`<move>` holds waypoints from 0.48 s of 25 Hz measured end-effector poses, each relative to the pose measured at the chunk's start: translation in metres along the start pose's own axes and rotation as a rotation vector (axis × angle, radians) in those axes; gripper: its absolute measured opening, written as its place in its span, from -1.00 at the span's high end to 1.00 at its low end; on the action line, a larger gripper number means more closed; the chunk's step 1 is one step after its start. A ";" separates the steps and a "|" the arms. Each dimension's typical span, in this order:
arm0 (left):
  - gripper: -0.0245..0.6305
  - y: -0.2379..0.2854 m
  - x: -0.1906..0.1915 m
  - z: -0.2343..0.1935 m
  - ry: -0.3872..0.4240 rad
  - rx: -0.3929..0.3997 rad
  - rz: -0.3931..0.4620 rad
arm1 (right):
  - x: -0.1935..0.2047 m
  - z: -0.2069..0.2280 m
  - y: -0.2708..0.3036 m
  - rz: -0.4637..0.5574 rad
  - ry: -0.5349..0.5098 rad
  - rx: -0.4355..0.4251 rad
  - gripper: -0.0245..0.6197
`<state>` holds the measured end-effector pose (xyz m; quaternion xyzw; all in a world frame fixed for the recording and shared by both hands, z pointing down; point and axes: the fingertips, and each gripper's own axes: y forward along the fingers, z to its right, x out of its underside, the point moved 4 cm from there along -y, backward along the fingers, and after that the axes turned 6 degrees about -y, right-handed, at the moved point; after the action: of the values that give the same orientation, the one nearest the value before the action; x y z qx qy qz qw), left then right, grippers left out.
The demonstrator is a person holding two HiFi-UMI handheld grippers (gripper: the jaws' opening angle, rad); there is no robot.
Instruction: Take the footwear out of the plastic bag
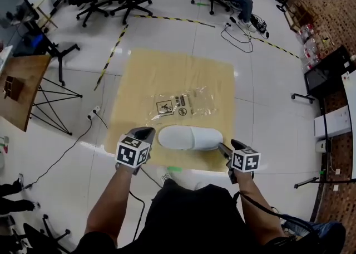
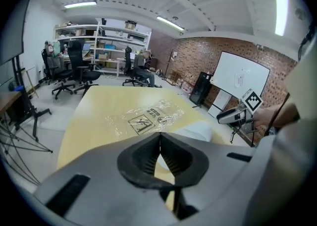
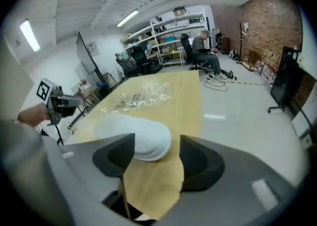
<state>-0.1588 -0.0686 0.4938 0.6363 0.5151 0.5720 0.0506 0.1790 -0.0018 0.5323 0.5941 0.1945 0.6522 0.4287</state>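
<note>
White slipper [image 1: 190,137] lies on the tan mat [image 1: 139,74] at its near edge, wholly outside the clear plastic bag [image 1: 182,104], which lies flat nearer the mat's middle. The slipper's long axis runs left to right, spanning the gap between both grippers. The left gripper [image 1: 146,132] sits just beside the left end, jaws fully closed on nothing. The right gripper [image 1: 223,147] stands at the rounded right end, jaws spread wide, with that end just ahead of them and untouched. Judged: the right gripper is better placed for any regrasp.
</note>
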 end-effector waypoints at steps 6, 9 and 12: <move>0.91 -0.062 0.051 0.059 -0.116 -0.020 0.036 | -0.006 -0.049 -0.068 0.182 0.164 -0.358 0.92; 0.91 -0.080 0.075 0.097 -0.190 -0.042 0.079 | 0.005 -0.061 -0.108 0.241 0.121 -0.445 0.92; 0.91 -0.092 0.090 0.144 -0.234 -0.058 0.137 | 0.015 -0.055 -0.150 0.317 0.075 -0.478 0.92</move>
<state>-0.1184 0.1139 0.4461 0.7307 0.4443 0.5106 0.0897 0.1774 0.1075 0.4144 0.4747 -0.0444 0.7598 0.4421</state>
